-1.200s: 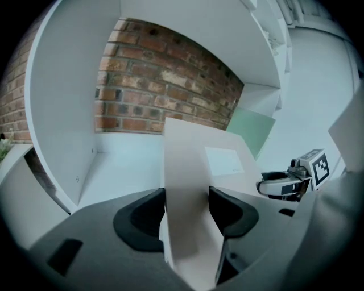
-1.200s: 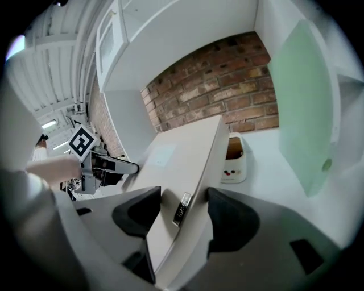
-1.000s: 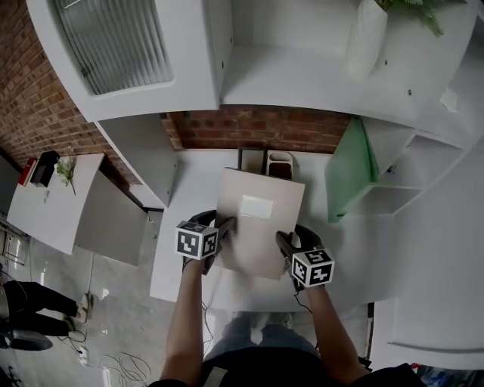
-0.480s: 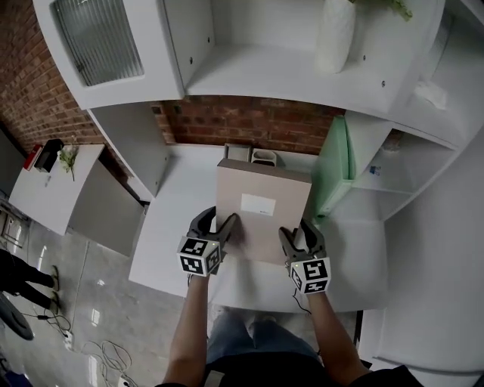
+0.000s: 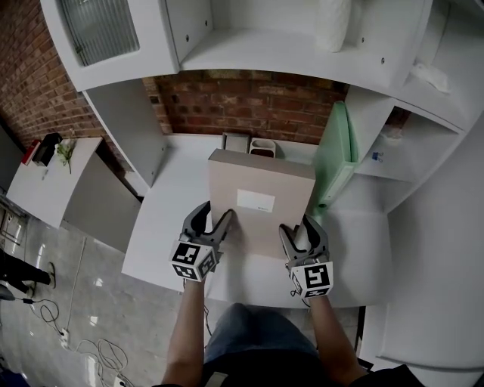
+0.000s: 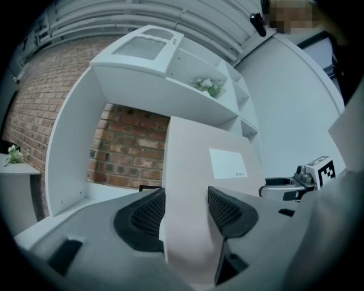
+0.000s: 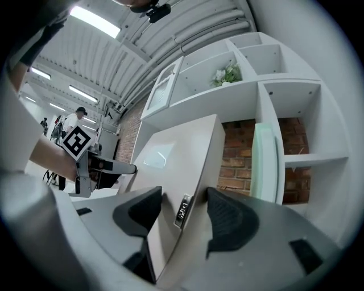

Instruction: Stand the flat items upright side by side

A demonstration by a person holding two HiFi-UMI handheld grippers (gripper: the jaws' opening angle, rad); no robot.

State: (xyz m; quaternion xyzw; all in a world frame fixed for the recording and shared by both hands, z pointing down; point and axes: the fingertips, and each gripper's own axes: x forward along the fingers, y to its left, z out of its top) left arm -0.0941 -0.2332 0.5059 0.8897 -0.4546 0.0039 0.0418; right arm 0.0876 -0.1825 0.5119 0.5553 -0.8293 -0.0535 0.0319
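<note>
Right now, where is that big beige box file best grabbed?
Near its two lower corners, coming from the person's side. The beige box file is wide, thin and tilted upward, so the left gripper and right gripper each clamp across its thickness, one per side, which should stop twisting.

The white bench [image 5: 181, 219] runs from the near edge back to a brick wall [image 5: 249, 102], with white upright panels closing it in on the left and right. A green binder [image 5: 333, 162] stands upright on its right side, leaning against the right panel. At the far edge, against the brick, stand two small items: a dark-framed one [image 5: 236, 142] and, just beside it to the right, a white box-like holder [image 5: 263, 147]. Their lower parts are hidden behind a beige binder [image 5: 261, 204]. Above the bench, a white shelf [image 5: 257, 53] carries a white vase [image 5: 333, 23].
</note>
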